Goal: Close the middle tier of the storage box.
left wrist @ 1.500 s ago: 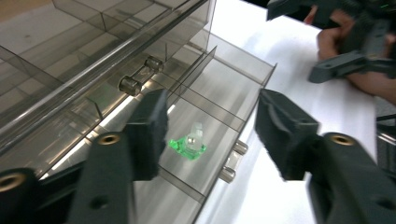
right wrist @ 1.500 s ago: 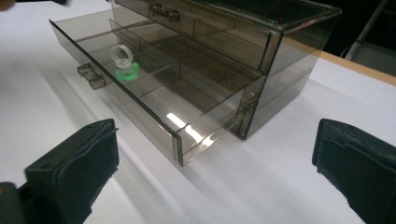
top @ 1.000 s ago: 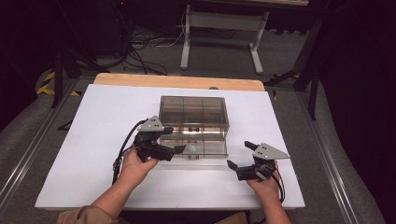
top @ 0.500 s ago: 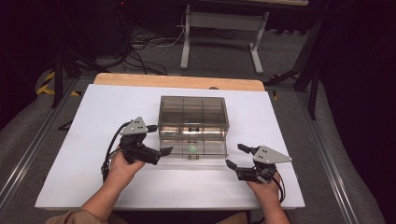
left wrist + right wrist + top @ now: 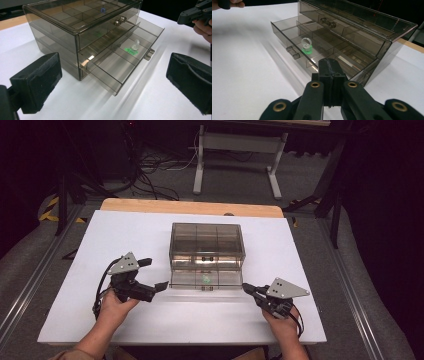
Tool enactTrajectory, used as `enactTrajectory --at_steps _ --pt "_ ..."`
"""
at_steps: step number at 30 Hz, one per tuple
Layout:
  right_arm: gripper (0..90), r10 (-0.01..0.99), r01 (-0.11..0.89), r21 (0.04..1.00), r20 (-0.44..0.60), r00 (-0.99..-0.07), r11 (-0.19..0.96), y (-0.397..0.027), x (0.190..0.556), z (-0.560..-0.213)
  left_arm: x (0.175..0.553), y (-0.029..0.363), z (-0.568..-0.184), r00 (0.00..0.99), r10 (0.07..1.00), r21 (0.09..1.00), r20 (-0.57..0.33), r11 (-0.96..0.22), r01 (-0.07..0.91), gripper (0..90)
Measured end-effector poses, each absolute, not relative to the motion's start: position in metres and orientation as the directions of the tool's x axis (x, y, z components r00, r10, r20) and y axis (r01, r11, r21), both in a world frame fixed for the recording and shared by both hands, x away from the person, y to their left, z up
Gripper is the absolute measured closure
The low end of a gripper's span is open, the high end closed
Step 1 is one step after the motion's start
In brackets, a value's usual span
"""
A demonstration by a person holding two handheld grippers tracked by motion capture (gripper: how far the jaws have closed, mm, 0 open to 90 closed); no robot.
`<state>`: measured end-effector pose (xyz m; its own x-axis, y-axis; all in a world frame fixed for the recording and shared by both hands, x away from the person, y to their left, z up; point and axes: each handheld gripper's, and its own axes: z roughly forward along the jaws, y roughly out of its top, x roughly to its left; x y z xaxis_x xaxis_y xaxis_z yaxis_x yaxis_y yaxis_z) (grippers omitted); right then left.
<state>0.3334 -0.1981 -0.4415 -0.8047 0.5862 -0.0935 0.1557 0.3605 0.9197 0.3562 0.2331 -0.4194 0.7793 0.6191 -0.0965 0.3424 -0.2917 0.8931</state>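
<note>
- High view: a smoky clear drawer box [image 5: 206,247] stands on the white counter [image 5: 90,245], its lowest drawer [image 5: 206,280] pulled out toward the person. A small green-based piece [image 5: 205,279] lies in that drawer's middle compartment. The left gripper [image 5: 150,279], held in the left hand [image 5: 114,302], sits just left of the drawer's front corner with its fingers spread wide and nothing between them. The right gripper [image 5: 246,287], in the right hand [image 5: 281,319], points at the drawer's right front corner, close to it; whether it touches cannot be told.
- Left gripper view: the two padded fingers [image 5: 37,82] stand far apart at the picture's edges, empty, having just been opening. Between them, farther off, lies the open drawer [image 5: 120,62] with the clear-and-green piece [image 5: 133,47] in a middle compartment. The right gripper's tip shows at the upper right.
- Right gripper view: the fingers [image 5: 329,72] are pressed flat together with nothing caught between them, having just been closing. Beyond them the drawer [image 5: 294,32] stands open, and the ring-like clear piece [image 5: 307,45] on its green base rests inside, behind the drawer's handle [image 5: 293,52].
</note>
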Motion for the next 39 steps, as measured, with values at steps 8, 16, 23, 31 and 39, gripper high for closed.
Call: enactTrajectory --at_steps 8,16,23,31,39 --pt "90.0 0.565 0.179 0.906 -0.078 -0.822 0.385 -0.189 0.335 -0.441 0.351 0.237 -0.424 0.771 0.634 0.902 -0.059 -0.297 0.313 0.7" --pt "90.0 0.556 0.227 0.868 -0.066 -0.829 0.442 -0.172 0.342 -0.442 0.344 0.252 -0.439 0.750 0.658 0.910 -0.065 -0.270 0.315 0.6" --pt "90.0 0.536 0.247 0.844 -0.057 -0.842 0.477 -0.158 0.346 -0.445 0.342 0.265 -0.449 0.733 0.676 0.919 -0.078 -0.236 0.315 0.6" --pt "90.0 0.510 0.245 0.822 -0.063 -0.858 0.515 -0.143 0.350 -0.447 0.335 0.264 -0.459 0.728 0.685 0.911 -0.007 -0.296 0.287 0.2" --pt "90.0 0.488 0.240 0.810 -0.065 -0.870 0.535 -0.130 0.352 -0.451 0.334 0.268 -0.466 0.719 0.693 0.913 -0.058 -0.255 0.319 0.2"
